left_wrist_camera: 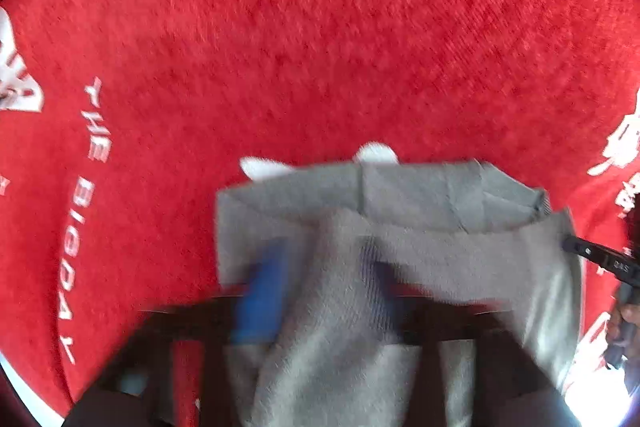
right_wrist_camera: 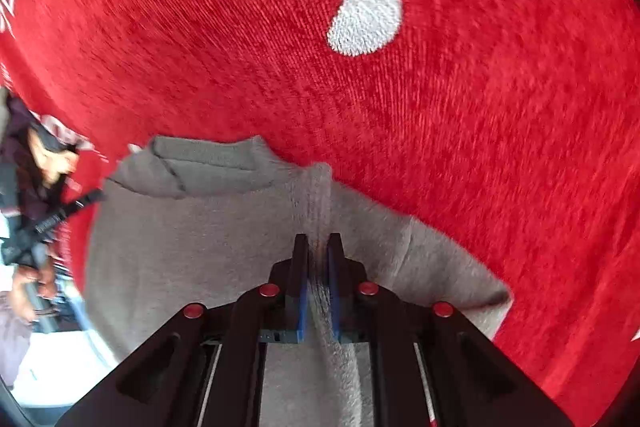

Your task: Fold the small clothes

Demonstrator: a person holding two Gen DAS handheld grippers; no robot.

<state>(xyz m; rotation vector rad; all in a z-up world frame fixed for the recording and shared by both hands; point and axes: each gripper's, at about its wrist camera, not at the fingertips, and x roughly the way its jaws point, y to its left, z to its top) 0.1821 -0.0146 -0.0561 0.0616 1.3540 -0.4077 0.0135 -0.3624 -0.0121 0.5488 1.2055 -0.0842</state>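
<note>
Grey garment point(right_wrist_camera: 208, 235) — one ridge pinched inside right hand-held gripper point(right_wrist_camera: 318, 247).

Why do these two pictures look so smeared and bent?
Left wrist view: motion blur smears the grey garment and the left gripper. Right wrist view: sharper, the right gripper crisp. Both: fisheye bulges the red blanket, corners dark.

Both cameras ride on the grippers and look steeply down along the fingers, close over a red mat point(left_wrist_camera: 320, 27) with white lettering. The left wrist view has its own left gripper point(left_wrist_camera: 320, 283) at the bottom edge, blurred, over a grey garment point(left_wrist_camera: 400, 195). The right wrist view sits as near, its right gripper point(right_wrist_camera: 319, 247) in the foreground. They share the garment and mat — each also catches the other gripper at its side edge.
</note>
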